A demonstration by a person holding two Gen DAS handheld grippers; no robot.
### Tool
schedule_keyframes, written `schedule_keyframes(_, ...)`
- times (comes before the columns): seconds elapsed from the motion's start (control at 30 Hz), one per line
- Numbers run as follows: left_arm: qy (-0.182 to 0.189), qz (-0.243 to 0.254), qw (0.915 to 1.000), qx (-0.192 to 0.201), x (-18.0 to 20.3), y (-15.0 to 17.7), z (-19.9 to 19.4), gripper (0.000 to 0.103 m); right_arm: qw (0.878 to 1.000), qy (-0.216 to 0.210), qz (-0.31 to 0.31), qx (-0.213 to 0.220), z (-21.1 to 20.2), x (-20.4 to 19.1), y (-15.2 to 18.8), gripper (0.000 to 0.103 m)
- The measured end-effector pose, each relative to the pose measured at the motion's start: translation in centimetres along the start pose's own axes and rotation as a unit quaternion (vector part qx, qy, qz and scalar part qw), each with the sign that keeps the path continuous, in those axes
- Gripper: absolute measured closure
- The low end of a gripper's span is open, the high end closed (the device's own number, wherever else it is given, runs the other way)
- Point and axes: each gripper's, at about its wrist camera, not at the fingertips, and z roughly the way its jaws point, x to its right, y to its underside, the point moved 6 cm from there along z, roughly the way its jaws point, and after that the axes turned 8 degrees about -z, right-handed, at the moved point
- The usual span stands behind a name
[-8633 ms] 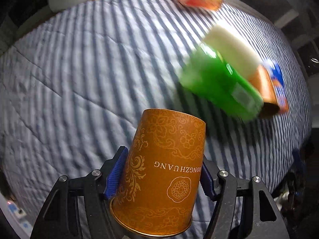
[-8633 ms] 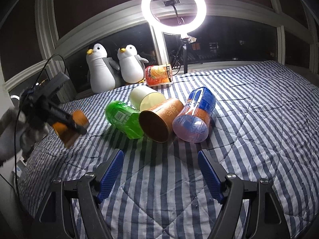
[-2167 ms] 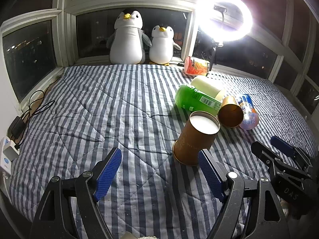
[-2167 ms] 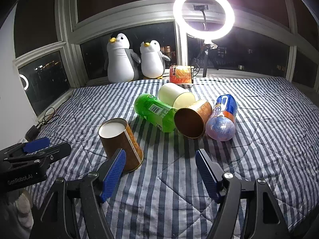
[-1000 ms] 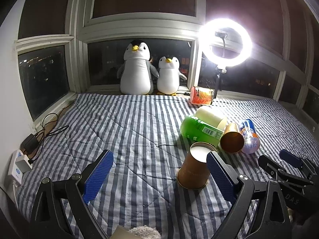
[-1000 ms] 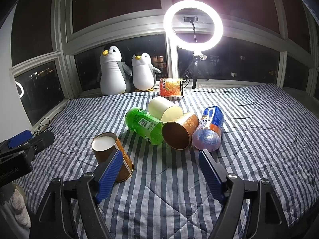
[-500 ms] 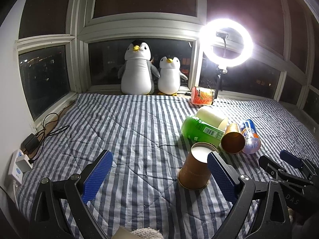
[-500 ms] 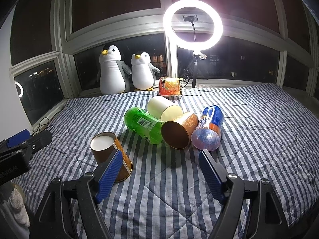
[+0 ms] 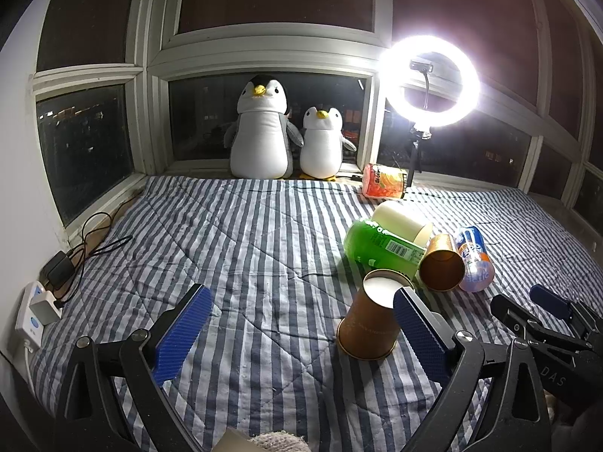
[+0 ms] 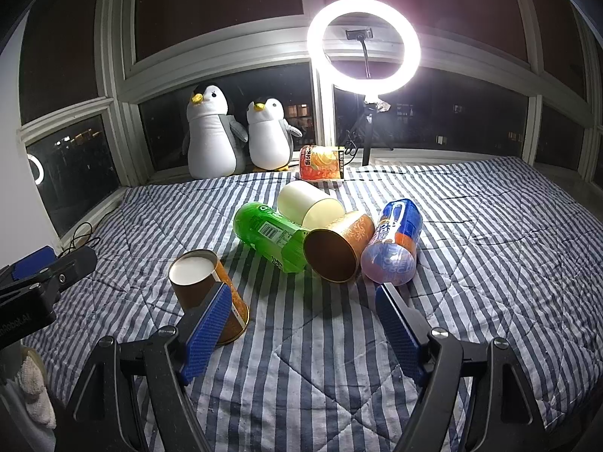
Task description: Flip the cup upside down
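Black fingers (image 9: 184, 324), ribbed blue pads (image 10: 206, 329)

Orange cup (image 10: 209, 290) – lower side hidden behind blue pad.

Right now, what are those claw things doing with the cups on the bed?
Nobody is holding anything. The brown cup stands upside down on the striped blanket, wide rim down and white bottom up, so the flip looks done. The left hand-held gripper and right hand-held gripper are both open and empty. Behind the cup lie a green bottle, another cup and a blue can.
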Motion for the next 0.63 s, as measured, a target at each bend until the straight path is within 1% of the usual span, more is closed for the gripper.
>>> schedule_keyframes(0.63, 0.003, -0.003, 1.0, -0.001, 0.01, 0.13, 0.24, 0.003, 1.0, 0.0, 0.0, -0.001, 0.07, -0.04, 0.08, 0.028)
